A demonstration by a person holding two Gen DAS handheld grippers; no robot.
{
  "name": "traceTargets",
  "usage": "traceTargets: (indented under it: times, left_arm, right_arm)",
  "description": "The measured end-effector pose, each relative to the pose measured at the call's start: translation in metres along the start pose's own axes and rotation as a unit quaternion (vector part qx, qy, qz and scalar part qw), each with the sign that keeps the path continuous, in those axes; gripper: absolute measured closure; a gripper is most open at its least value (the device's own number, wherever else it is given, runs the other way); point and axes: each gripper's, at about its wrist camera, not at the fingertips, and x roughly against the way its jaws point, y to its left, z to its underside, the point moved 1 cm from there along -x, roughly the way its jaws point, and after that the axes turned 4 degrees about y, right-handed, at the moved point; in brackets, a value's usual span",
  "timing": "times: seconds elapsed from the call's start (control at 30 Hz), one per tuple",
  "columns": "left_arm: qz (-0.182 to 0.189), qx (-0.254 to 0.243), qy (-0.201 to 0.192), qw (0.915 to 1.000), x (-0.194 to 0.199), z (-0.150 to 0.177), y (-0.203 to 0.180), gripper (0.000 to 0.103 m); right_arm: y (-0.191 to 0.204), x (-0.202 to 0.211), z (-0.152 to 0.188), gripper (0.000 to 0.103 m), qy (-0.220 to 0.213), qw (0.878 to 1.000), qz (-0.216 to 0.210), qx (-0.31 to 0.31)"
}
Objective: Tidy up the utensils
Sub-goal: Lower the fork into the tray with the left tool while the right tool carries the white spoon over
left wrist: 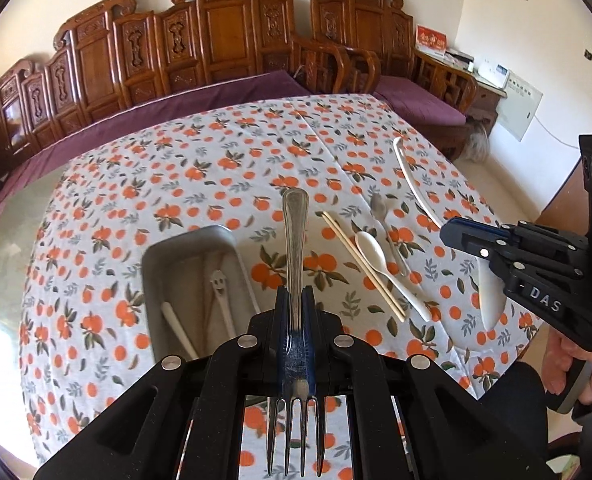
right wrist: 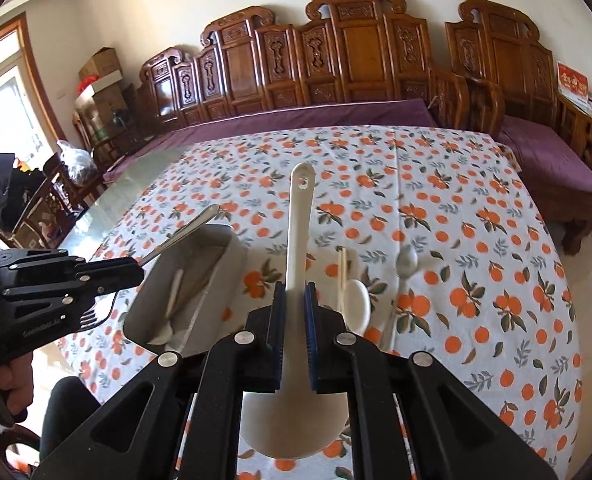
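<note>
My left gripper [left wrist: 296,300] is shut on a metal fork [left wrist: 294,240], handle pointing away and tines toward the camera, held above the table. My right gripper [right wrist: 294,300] is shut on a white rice paddle [right wrist: 299,232], its handle pointing away and its blade near the camera. A grey metal tray [left wrist: 157,256] lies on the cloth just left of the fork and holds a white smiley utensil [left wrist: 218,284] and a white stick. In the right wrist view the left gripper [right wrist: 135,268] hovers with the fork [right wrist: 183,232] over the tray [right wrist: 235,248].
On the orange-patterned tablecloth [left wrist: 175,168] lie a pair of chopsticks [left wrist: 360,264], a white spoon [left wrist: 376,260] and a metal spoon [left wrist: 380,208]. A carved wooden bench with a purple cushion [left wrist: 155,104] runs along the table's far side. A hand grips each tool's handle.
</note>
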Motion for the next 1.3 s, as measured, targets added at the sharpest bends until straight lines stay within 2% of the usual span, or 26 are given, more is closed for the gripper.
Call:
traceTargets:
  times: [0.27,0.7,0.93,1.3]
  left_arm:
    - [0.001,0.031,0.005,0.9995,-0.010,0.007,0.040,0.097]
    - [-0.010,0.068,0.064,0.9955,-0.076,0.028,0.083,0.097]
    - [-0.012,0.072,0.079,0.9942,-0.095,0.029,0.090,0.097]
    - [-0.013,0.066,0.103,0.9924,-0.121,0.032,0.085,0.097]
  right_arm:
    - [0.032,-0.005,-0.006,0.092,0.010,1.000,-0.014,0.024]
    - [0.053,-0.055,-0.007,0.092,0.044,0.997,-0.052,0.037]
    - [0.054,-0.077,-0.009,0.092,0.058,0.996,-0.059,0.034]
    - [0.050,-0.087,-0.004,0.092,0.066,0.996,-0.057,0.028]
